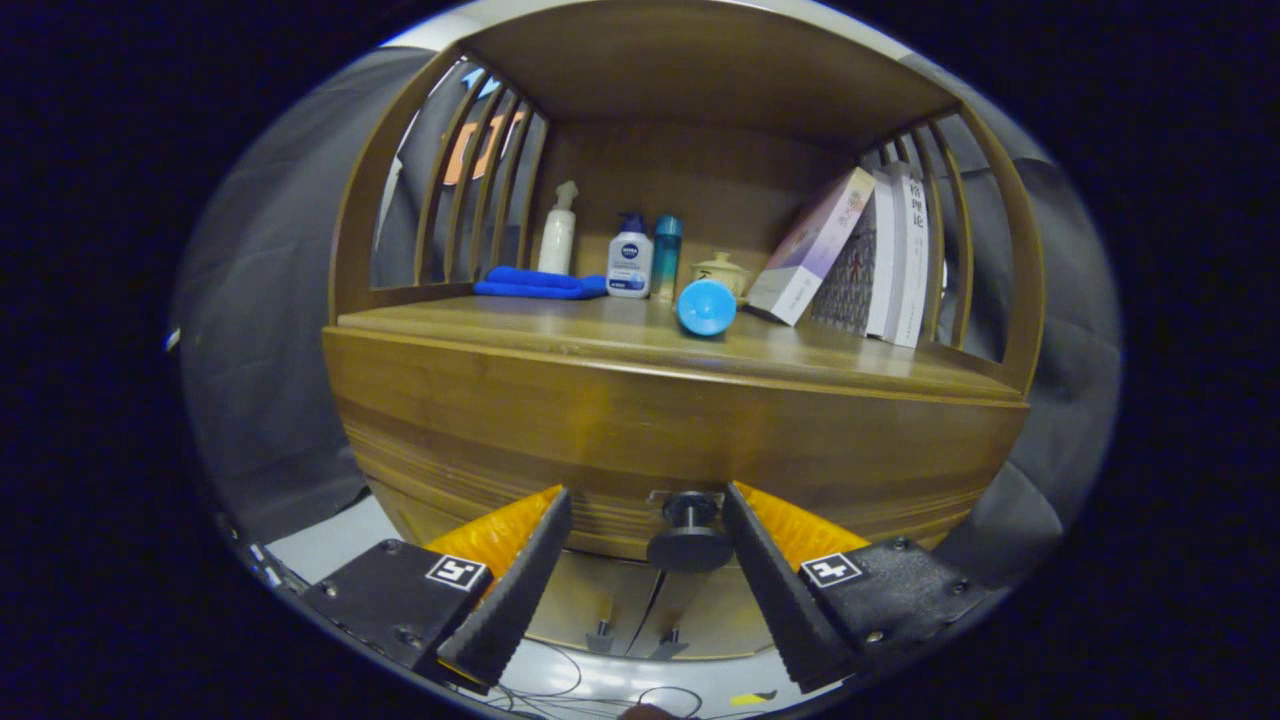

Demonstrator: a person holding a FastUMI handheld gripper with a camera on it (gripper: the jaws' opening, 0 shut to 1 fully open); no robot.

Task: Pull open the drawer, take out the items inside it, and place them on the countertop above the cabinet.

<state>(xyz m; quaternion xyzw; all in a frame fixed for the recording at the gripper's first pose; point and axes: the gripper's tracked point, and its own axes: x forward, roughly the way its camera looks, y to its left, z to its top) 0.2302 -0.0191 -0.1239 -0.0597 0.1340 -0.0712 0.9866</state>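
Nearest the lens, the hand-held gripper (645,560) has its fingers spread wide apart, one at the drawer knob's nine o'clock and one at its three o'clock, neither touching it. That dark round drawer knob (689,545) sits right in the gap, so the spread reads as room to straddle it squarely. Just behind it, the wooden drawer front (640,440) looks flush with the cabinet; what lies inside is hidden. At six o'clock from the knob, two small cabinet door handles (633,640) peek out. Up at twelve o'clock, the surface (880,365) above the drawer carries a blue cylinder (706,306) lying end-on near the front edge. Further back stand a folded blue cloth (540,284), a white pump bottle (558,238), a lotion bottle (630,258), a teal bottle (666,256) and a small lidded pot (720,272). Books (870,260) lean at two o'clock against the slatted side. A shut drawer fits both a pull yet to come and a closing afterwards.
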